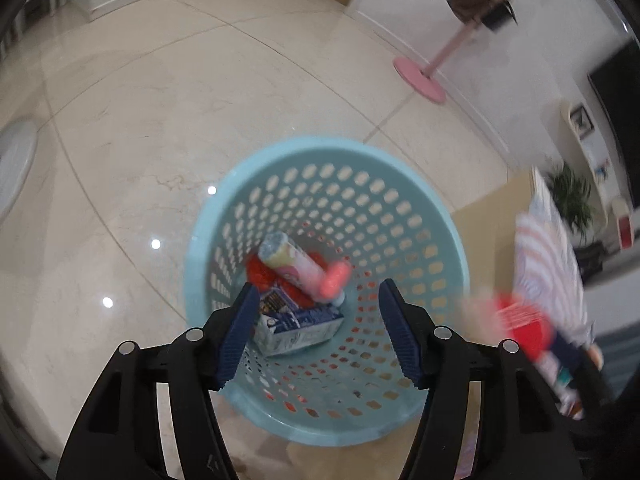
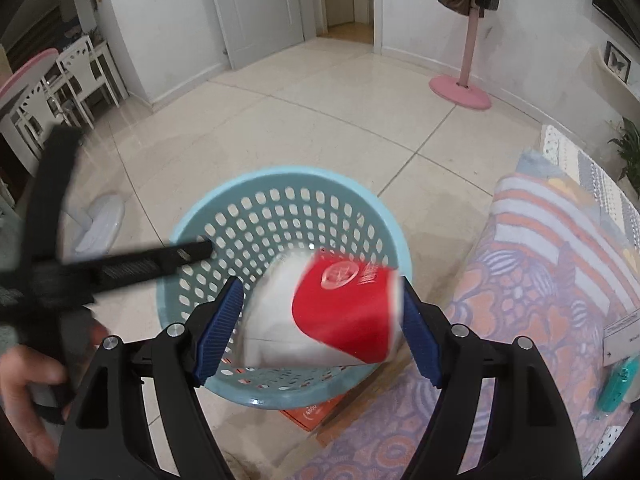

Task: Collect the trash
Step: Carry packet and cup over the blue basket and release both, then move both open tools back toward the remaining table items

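Entry: red-and-white paper cup (image 2: 328,312). I hold it crosswise in my right gripper (image 2: 320,320), one blue pad on its white end, the other against its red end, so the long axis runs from pad to pad, across the line of the fingers. The jaws stand wide because the cup fills them; I read this as a grip, though motion blur softens the contact on both sides.

Entry: blue perforated basket (image 2: 224,216). It lies straight ahead of and below my right fingertips; the cup overlaps its near rim and part of its mouth. I judge the coming release turns on this: the cup's white end sits over the opening, while its red end looks close to the near-right rim, so a little more reach forward would be safer before I let go.

Entry: left gripper (image 1: 316,320). Its fingers are apart with nothing pressed between the pads. They hang over the basket mouth (image 1: 248,184), pointing down into it.

Entry: contents seen beyond the left fingers. A pink-capped tube (image 1: 300,268) lies tilted in the basket, cap end toward the right pad. A small blue-and-white carton (image 1: 296,328) rests on the bottom, just ahead of the left pad. Something red (image 1: 256,272) sits under the tube; I cannot tell what it is.

Entry: nearness. The right hand carries the only item not yet binned.
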Demonstrator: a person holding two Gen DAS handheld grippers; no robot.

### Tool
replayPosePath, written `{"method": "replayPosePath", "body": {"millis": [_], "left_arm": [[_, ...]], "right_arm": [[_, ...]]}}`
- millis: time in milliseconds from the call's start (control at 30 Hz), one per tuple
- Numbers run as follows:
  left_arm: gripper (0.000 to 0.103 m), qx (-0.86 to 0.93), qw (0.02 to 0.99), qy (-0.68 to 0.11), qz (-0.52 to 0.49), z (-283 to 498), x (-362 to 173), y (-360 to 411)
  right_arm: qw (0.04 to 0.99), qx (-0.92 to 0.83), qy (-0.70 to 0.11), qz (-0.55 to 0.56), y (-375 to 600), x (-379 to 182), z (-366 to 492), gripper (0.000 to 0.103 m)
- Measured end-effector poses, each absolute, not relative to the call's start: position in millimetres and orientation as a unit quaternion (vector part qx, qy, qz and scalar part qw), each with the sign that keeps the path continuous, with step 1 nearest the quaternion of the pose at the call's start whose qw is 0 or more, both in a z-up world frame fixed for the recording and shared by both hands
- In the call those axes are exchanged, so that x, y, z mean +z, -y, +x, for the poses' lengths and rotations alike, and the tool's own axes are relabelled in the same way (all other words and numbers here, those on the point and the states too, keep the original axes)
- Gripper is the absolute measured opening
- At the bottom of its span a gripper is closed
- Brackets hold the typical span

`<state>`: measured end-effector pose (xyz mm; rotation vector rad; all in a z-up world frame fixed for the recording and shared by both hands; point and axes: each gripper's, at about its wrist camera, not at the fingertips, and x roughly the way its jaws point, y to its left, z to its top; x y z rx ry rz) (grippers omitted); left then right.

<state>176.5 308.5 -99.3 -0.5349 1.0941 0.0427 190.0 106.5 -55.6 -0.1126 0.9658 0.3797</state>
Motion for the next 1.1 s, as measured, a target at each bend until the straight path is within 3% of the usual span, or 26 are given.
{"method": "replayPosePath", "body": {"millis": [433, 800, 1100], "left_arm": [[0.061, -0.001, 0.842, -0.476, -0.254, 171, -59, -286], [0.061, -0.072, 0.873, -0.419, -0.24, 152, -4, -210], [0.061, -0.12, 0.909, -0.385, -0.107, 133, 14, -94]], "right_arm": [[0.886, 0.17, -0.427, -0.065, -80, -31, 158, 0.072], [0.919, 0.121, -0.375, -0.031, 11, 20, 117, 0.072], [0.938, 0.034, -0.345, 0.024, 124, 42, 74, 0.073]]}}
